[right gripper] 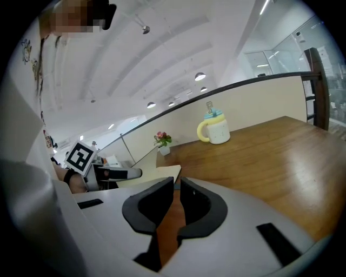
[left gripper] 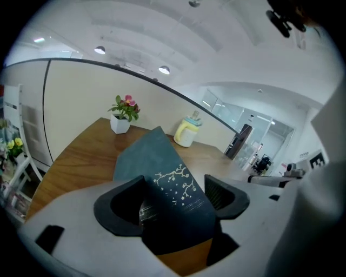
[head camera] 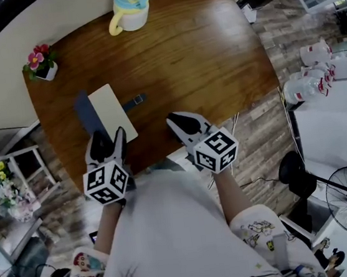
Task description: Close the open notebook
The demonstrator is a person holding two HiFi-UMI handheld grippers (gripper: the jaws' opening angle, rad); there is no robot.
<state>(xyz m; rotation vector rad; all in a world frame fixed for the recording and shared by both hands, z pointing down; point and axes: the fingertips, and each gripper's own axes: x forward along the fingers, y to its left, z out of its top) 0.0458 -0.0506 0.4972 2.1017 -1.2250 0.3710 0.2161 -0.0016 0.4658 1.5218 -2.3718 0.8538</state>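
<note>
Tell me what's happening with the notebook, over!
Left gripper open around cover. Right gripper shut, empty. Notebook open, cover raised. Mug, flowerpot well away.

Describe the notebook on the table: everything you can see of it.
The notebook lies open near the front-left edge of the wooden table, with a plain cream page facing up. Its dark blue-grey cover, printed with a pale blossom branch, stands tilted up on the left side and passes between the open jaws of the left gripper. I cannot tell whether it touches a pad. A dark strap sticks out from the right side, flat on the wood.
</note>
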